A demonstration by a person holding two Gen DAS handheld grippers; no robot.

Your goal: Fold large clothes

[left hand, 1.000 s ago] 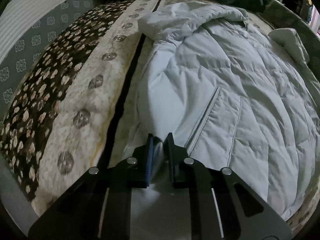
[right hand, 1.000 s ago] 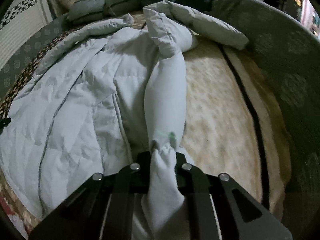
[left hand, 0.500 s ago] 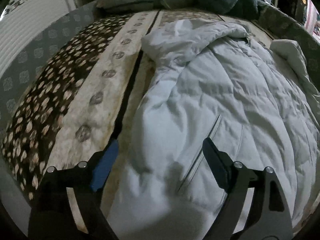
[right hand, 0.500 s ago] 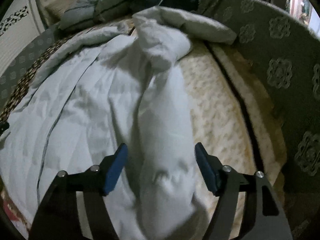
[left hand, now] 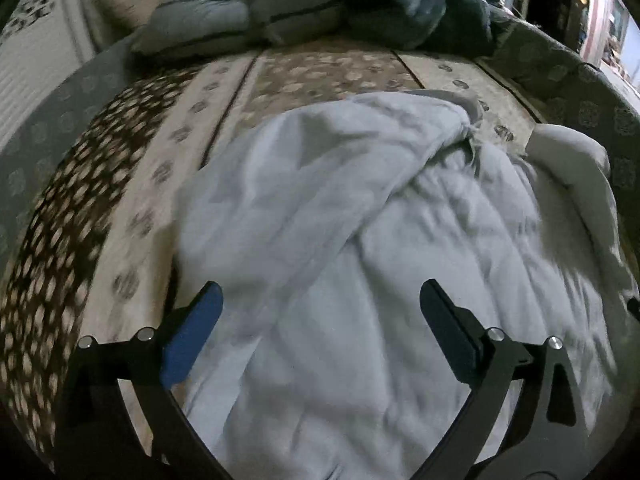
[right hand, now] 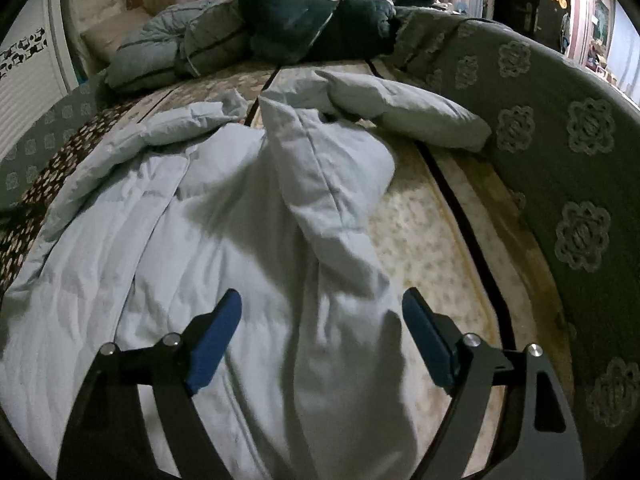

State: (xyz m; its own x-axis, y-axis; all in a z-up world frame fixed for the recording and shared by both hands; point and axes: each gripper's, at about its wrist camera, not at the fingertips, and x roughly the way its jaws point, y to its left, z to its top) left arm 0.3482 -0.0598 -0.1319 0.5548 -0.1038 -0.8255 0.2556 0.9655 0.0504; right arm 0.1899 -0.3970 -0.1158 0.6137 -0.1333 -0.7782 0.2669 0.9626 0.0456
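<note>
Left claw (left hand: 320, 312): jaws spread wide, gripping nothing; pale quilted jacket (left hand: 360, 248) lies directly beneath and ahead on the patterned bed (left hand: 132, 184). Right claw (right hand: 322, 320): likewise wide, empty, above the jacket's sleeve (right hand: 340, 216), probably folded inward. Dark bedding (right hand: 304, 20) beyond.

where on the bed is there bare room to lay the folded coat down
Bare blanket runs between the pale coat and the grey bed edge; another strip lies on the coat's other side. The head is crowded with dark bedding.
</note>
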